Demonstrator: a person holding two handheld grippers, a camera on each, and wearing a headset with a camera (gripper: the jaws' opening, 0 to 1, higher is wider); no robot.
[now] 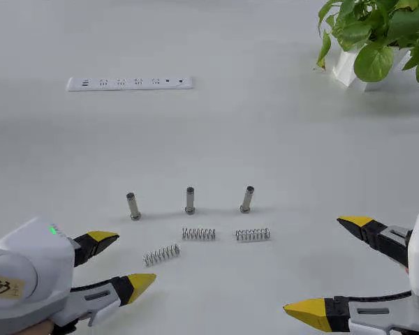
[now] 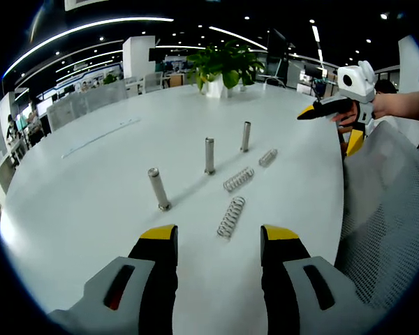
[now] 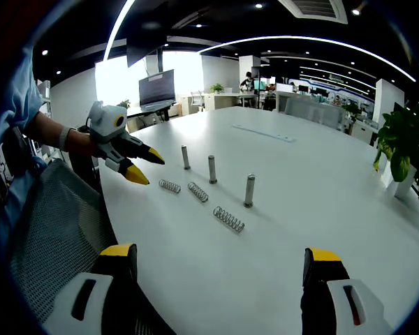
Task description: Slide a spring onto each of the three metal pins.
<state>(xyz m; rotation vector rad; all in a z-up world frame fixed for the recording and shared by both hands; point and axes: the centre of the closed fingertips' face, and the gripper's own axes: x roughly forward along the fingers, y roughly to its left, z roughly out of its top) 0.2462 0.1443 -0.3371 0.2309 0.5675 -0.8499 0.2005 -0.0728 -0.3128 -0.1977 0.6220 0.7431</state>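
I hold left gripper (image 1: pixel 133 258) and right gripper (image 1: pixel 314 264) near me, jaws apart, empty, likely readying for pickup. Three pins (image 1: pixel 190 200) stand upright, springs (image 1: pixel 198 234) lying just nearside, one apiece.

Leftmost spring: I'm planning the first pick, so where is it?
Head view: the leftmost spring lies on the table in front of the left pin, close to the left gripper.

White plastic bodies on left gripper (image 1: pixel 129 257) & right gripper (image 1: pixel 314 265); blk jaws w/ yellow tips, green LED each. Near-left body has tan sticker (image 1: pixel 3 286) marked "33". Person's sleeve (image 3: pixel 14 98): lt blue.
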